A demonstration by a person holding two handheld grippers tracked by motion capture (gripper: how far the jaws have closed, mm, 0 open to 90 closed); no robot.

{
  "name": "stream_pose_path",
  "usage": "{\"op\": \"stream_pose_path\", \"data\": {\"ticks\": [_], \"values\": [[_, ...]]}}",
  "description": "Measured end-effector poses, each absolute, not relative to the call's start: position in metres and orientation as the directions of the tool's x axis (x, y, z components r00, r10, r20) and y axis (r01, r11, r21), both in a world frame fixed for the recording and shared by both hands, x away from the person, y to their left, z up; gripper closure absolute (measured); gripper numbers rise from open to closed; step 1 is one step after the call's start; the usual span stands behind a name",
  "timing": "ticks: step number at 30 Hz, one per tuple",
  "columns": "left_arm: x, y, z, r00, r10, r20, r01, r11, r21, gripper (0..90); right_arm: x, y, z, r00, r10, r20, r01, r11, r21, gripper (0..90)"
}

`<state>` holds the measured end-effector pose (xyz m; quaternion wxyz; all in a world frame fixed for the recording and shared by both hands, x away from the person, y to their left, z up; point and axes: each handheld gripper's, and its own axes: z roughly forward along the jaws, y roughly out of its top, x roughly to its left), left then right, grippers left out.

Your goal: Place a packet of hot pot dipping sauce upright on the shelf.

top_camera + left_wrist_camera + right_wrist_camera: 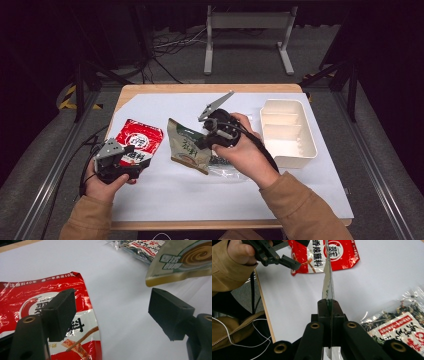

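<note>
At the centre of the high view, the right gripper (206, 141) is clamped tight on the edge of a tan-and-green pouch (187, 145), its jaws fully closed with the packet's thin edge pinched between them; in the right gripper view the same pouch (328, 282) stands edge-on, rising from the closed jaws toward the top of the frame. Beneath the right hand (243, 150), a clear bag of dark dried bits (226, 169) lies on the white sheet (165, 195), its red-and-white label showing at the lower right of the right gripper view (397, 325). At the lower left of the high view, the left gripper (134, 162) rests with its jaws spread wide and nothing between them; one jaw hangs over the red sachet (138, 141), the other over bare sheet, and whether either touches cannot be told. In the left gripper view the red sachet (22, 297) lies flat at the left, the pouch (185, 262) at the upper right, well apart. A cream compartment tray (309, 142) sits at the right of the wooden table (150, 89).
</note>
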<state>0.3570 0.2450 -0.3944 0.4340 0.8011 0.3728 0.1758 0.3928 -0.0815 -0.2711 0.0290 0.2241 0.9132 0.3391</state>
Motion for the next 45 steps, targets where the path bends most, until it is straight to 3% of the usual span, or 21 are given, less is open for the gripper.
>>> {"op": "stream_pose_path", "data": {"ticks": [45], "values": [[0.368,0.231,-0.397,0.686,0.726,-0.052,0.445,-0.362,0.819,22.8,0.407,-0.213,-0.234,-0.785,0.618,0.041,0.479,0.565,0.672,89.3]]}}
